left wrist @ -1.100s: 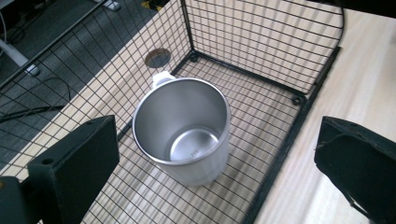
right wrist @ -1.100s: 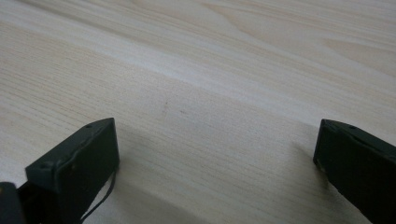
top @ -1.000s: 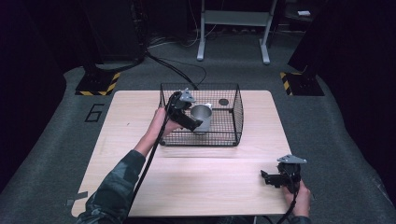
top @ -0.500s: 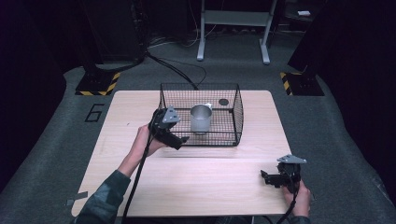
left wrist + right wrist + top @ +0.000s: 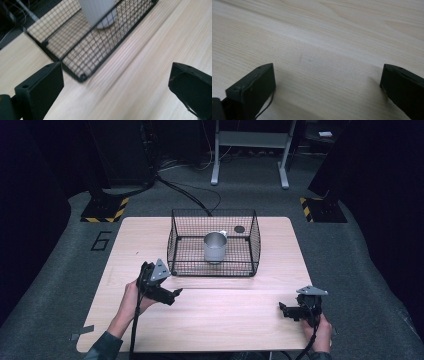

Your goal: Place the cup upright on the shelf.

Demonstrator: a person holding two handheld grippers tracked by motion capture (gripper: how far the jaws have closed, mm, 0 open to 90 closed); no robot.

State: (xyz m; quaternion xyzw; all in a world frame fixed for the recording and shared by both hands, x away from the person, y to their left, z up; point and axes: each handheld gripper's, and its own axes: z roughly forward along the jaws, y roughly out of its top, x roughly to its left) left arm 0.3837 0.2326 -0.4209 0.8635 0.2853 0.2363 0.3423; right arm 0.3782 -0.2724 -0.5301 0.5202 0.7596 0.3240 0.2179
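One pale wood-grain counter (image 5: 225, 320), rounded corners, on grey carpet (image 5: 60, 285) in a dark room. Black wire-mesh basket (image 5: 177, 237), rectangular, at counter's far middle; smooth metal cup (image 5: 214, 247), cylindrical, upright inside it. Left gripper (image 5: 167, 296) near basket's front-left corner, fingers wide apart, empty. Right gripper (image 5: 289, 311) well apart from basket, front-right, fingers spread, empty.

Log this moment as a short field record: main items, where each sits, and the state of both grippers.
container: black wire mesh basket on the light wooden table
contents: grey metal cup, upright inside the basket
left gripper: open, holding nothing, over the table near the basket's front left corner
right gripper: open, holding nothing, low at the table's front right
other: small dark disc behind the cup
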